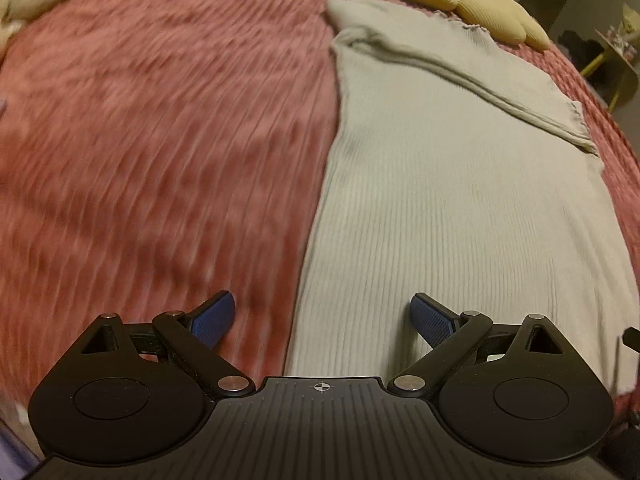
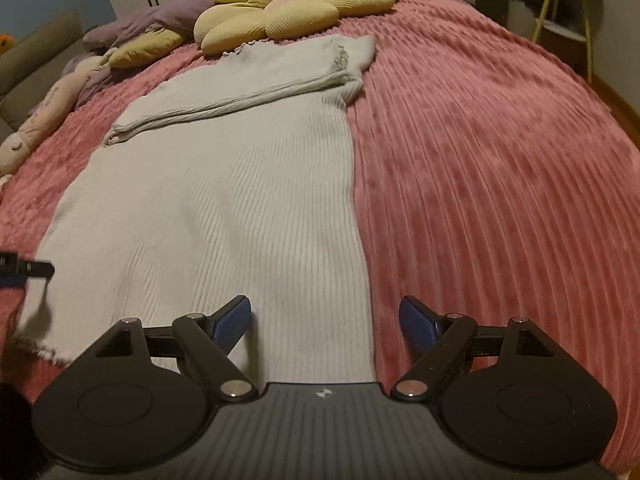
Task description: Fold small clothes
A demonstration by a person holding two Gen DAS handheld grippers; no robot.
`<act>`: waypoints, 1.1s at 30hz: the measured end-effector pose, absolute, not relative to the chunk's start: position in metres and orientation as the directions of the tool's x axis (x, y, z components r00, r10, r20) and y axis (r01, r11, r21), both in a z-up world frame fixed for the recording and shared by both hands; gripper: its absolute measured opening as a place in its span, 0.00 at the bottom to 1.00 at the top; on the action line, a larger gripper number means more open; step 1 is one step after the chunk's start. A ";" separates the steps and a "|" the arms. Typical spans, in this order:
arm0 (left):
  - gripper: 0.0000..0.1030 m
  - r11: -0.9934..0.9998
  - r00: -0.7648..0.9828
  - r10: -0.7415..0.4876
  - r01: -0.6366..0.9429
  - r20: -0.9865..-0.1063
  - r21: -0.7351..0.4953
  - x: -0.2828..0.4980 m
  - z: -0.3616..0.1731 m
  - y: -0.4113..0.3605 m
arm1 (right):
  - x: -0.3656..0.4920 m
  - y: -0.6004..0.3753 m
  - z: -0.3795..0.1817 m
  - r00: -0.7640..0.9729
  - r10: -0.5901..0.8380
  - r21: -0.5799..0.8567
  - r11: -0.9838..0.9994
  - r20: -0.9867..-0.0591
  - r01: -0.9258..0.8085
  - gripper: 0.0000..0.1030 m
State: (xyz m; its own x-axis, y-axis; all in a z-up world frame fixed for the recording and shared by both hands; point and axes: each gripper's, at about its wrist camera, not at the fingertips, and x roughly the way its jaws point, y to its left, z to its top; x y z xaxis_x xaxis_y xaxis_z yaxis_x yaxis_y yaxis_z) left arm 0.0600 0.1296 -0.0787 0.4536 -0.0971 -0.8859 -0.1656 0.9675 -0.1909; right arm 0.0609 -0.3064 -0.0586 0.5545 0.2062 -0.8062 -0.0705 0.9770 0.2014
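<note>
A pale grey ribbed garment [image 1: 460, 208] [image 2: 224, 200] lies flat and lengthwise on the pink bedspread, its sleeves folded across the upper part [image 2: 240, 96]. My left gripper [image 1: 322, 312] is open above the garment's left side edge near its lower end, nothing between the blue pads [image 1: 218, 316]. My right gripper [image 2: 325, 316] is open too, straddling the garment's right side edge, with no cloth pinched. A tip of the left gripper [image 2: 28, 270] shows at the left border of the right wrist view, beside the frayed hem corner.
The ribbed pink bedspread [image 2: 500, 160] covers the whole bed. A yellow flower-shaped cushion [image 2: 280, 4] lies just beyond the garment's collar, with purple bedding [image 2: 136, 24] and a soft toy [image 2: 44, 116] at the left. A yellow-legged side table [image 2: 568, 8] stands off the bed's right.
</note>
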 end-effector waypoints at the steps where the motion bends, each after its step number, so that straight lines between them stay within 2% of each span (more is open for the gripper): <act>1: 0.95 0.964 0.450 -0.108 -0.172 -0.887 -0.204 0.053 -0.081 0.133 | 0.058 -0.308 -0.059 0.553 0.212 0.212 0.975 -0.806 -0.065 0.79; 5: 0.93 0.952 0.451 -0.170 -0.155 -0.876 -0.265 0.033 -0.078 0.144 | 0.052 -0.316 -0.060 0.529 0.270 0.292 0.955 -0.804 -0.043 0.78; 7: 0.87 0.938 0.445 -0.215 -0.155 -0.869 -0.311 0.029 -0.076 0.150 | 0.049 -0.320 -0.061 0.520 0.304 0.328 0.943 -0.798 -0.048 0.69; 9: 0.80 0.908 0.430 -0.285 -0.165 -0.857 -0.385 0.027 -0.076 0.158 | 0.046 -0.323 -0.062 0.506 0.322 0.349 0.936 -0.800 -0.043 0.55; 13: 0.64 0.860 0.400 -0.371 -0.194 -0.838 -0.473 0.028 -0.080 0.169 | 0.042 -0.335 -0.066 0.490 0.362 0.409 0.912 -0.793 -0.011 0.45; 15: 0.50 0.846 0.388 -0.403 -0.188 -0.829 -0.500 0.029 -0.080 0.172 | 0.042 -0.340 -0.067 0.481 0.383 0.437 0.899 -0.788 0.000 0.37; 17: 0.49 0.823 0.370 -0.443 -0.194 -0.816 -0.535 0.031 -0.084 0.174 | 0.042 -0.346 -0.068 0.472 0.402 0.458 0.889 -0.784 0.005 0.34; 18: 0.48 0.811 0.368 -0.462 -0.194 -0.807 -0.553 0.031 -0.085 0.176 | 0.042 -0.348 -0.070 0.468 0.411 0.470 0.883 -0.782 0.009 0.33; 20: 0.39 0.776 0.359 -0.509 -0.201 -0.782 -0.598 0.033 -0.089 0.177 | 0.042 -0.353 -0.072 0.456 0.437 0.499 0.866 -0.775 0.019 0.32; 23: 0.42 0.727 0.336 -0.579 -0.202 -0.743 -0.657 0.034 -0.097 0.176 | 0.041 -0.359 -0.075 0.454 0.473 0.546 0.837 -0.755 0.036 0.32; 29: 0.42 0.707 0.325 -0.601 -0.210 -0.730 -0.675 0.043 -0.106 0.172 | 0.047 -0.366 -0.084 0.433 0.516 0.604 0.793 -0.739 0.085 0.35; 31: 0.27 0.716 0.319 -0.603 -0.188 -0.731 -0.672 0.046 -0.103 0.168 | 0.049 -0.366 -0.084 0.422 0.524 0.606 0.792 -0.740 0.079 0.37; 33: 0.22 0.736 0.309 -0.589 -0.177 -0.747 -0.654 0.051 -0.102 0.162 | 0.051 -0.363 -0.082 0.407 0.524 0.592 0.804 -0.748 0.053 0.37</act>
